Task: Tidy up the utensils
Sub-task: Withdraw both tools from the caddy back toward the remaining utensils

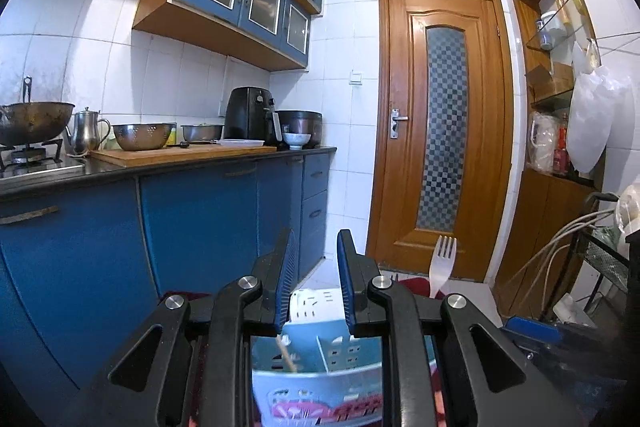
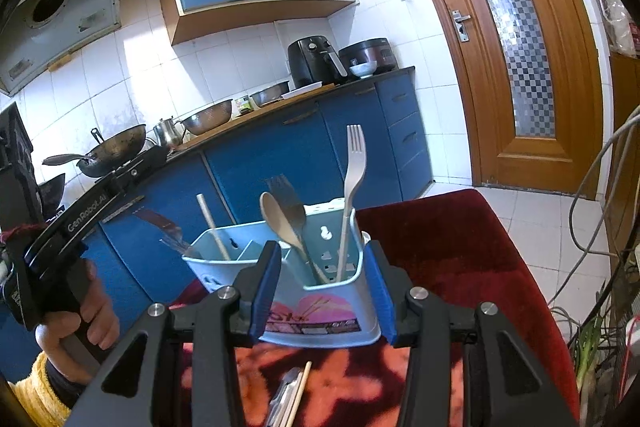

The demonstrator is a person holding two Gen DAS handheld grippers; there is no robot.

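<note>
light blue utensil caddy, perforated plastic with several compartments, standing upright on a table draped in a red patterned cloth; the right gripper is open wide, its blue-padded jaws flanking the right-hand end of the caddy, close to the walls, and whether either pad touches cannot be told. contents: pale plastic fork upright in the right compartment, tines up; wooden spoon and a dark fork leaning together in the next compartment; single chopstick slanting in the left compartment. still loose on the cloth, just in front of the caddy between the right gripper's arms: a chopstick and what looks like a metal utensil, only partly in view. left gripper, held by the person's hand, hangs above the caddy with jaws parted and nothing between them. judged step: gathering the loose pieces into the caddy. handling note: the caddy looks light and top-heavy with long handles, so steadying it by its walls with one gripper while the other feeds items in should prevent tipping; pick the thin chopstick near its middle, squarely across the pads, then tilt it upright and lower it beside its mate in the left compartment, clear of the leaning spoon
</note>
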